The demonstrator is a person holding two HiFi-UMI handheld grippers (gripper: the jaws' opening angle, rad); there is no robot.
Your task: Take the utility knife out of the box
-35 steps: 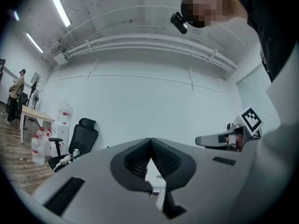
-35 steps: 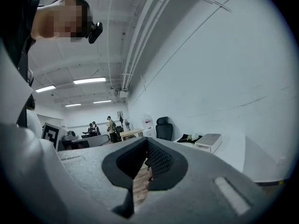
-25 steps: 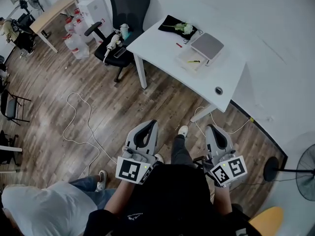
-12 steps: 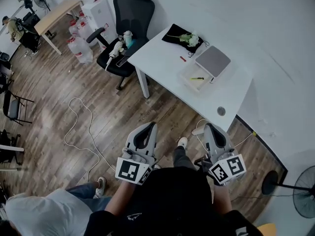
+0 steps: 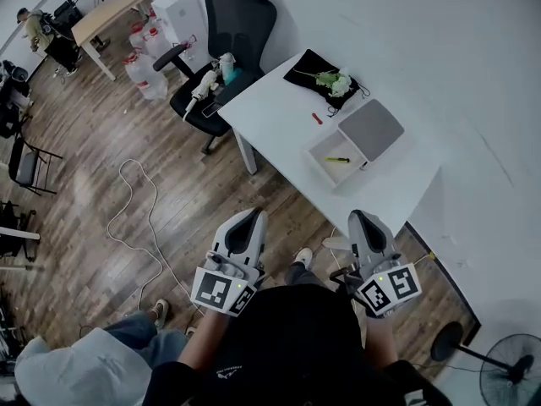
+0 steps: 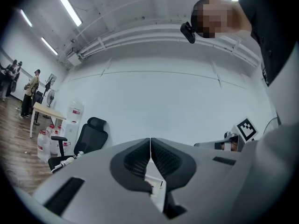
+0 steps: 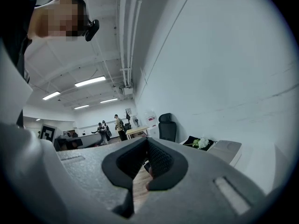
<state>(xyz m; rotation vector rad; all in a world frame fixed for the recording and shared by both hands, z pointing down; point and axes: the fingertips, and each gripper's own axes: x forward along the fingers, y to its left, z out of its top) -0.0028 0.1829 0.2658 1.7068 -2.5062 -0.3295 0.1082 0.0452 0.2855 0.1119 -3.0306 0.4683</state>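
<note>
An open white box point(image 5: 332, 161) sits on the white table point(image 5: 270, 121), its grey lid point(image 5: 370, 129) lying against its far side. Inside the box lies a small yellow-green utility knife point(image 5: 337, 160). My left gripper point(image 5: 253, 216) and right gripper point(image 5: 358, 219) are held close to my body over the wood floor, well short of the table. Both are shut with nothing between the jaws. In the left gripper view the gripper point(image 6: 150, 146) has its jaws pressed together, and in the right gripper view the gripper point(image 7: 146, 148) does too.
A small red item point(image 5: 316, 117) and a black cloth with white flowers point(image 5: 325, 79) lie on the table. A black office chair point(image 5: 228, 24) stands at its left end. A white cable point(image 5: 135, 210) loops across the floor. Another person point(image 5: 76, 366) stands at lower left.
The table and box have slid lower and nearer in the head view as I stepped closer. Both grippers stay shut in front of my body.
</note>
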